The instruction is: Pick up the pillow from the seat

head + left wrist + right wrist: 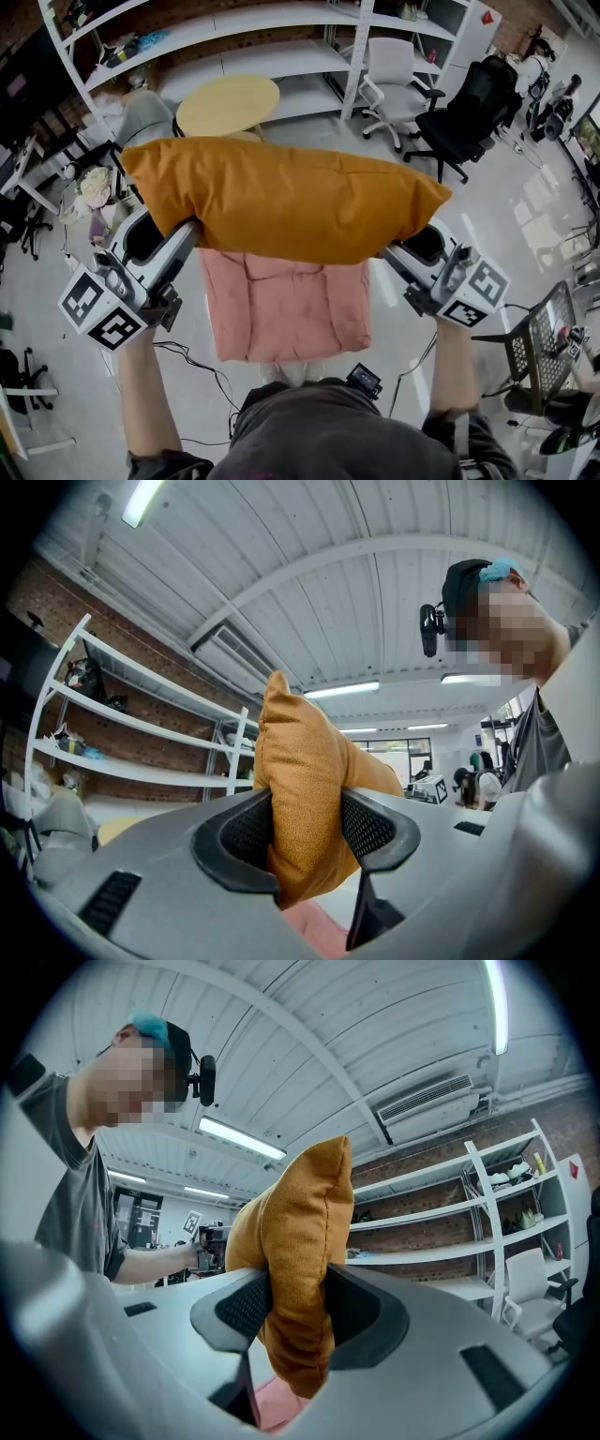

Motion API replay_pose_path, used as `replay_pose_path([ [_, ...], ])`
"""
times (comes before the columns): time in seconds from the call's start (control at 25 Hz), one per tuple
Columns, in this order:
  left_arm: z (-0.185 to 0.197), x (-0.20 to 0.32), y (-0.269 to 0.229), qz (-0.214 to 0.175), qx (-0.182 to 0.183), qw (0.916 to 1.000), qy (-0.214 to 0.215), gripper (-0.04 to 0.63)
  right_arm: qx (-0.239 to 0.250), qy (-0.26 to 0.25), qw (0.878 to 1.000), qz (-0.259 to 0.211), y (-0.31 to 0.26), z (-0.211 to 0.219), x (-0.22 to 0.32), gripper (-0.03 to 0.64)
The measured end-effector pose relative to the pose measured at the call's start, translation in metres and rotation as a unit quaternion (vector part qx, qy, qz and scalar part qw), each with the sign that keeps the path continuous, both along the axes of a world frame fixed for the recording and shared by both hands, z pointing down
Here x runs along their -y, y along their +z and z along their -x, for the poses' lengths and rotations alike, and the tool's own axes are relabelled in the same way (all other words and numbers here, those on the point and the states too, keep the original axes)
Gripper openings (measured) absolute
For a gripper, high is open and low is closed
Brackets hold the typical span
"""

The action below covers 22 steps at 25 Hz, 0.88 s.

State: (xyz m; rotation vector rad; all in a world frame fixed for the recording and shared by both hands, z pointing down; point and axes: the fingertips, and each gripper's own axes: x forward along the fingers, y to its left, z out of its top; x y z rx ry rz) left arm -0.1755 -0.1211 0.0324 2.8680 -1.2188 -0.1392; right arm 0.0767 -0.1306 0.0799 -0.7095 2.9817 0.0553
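Observation:
An orange pillow point(281, 199) hangs in the air above a pink seat cushion point(286, 309), stretched level between both grippers. My left gripper point(192, 228) is shut on the pillow's left end; in the left gripper view the pillow point(305, 799) is squeezed between the dark ribbed pads point(248, 829). My right gripper point(389, 246) is shut on the pillow's right end, and the right gripper view shows the orange fabric point(295, 1269) pinched between its pads point(246, 1309). The pillow hides both sets of fingertips in the head view.
A round wooden table point(228, 105) and white shelving point(244, 37) stand behind the seat. A white office chair point(389, 80) and a black one point(473, 112) are at the back right. Cables point(187, 361) lie on the floor at the left; a wire basket point(544, 342) sits right.

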Motion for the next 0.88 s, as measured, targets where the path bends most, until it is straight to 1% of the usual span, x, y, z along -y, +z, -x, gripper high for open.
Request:
replay_pose_path([
  [0.6,-0.004,0.008,0.013,0.005,0.000,1.0000,-0.003,0.215,0.002,-0.002,1.000,0.004,0.013,-0.004,0.009,0.175],
  [0.88,-0.004,0.008,0.007,0.006,0.001,1.0000,-0.002,0.215,-0.002,-0.003,1.000,0.007,0.008,-0.003,0.008,0.175],
])
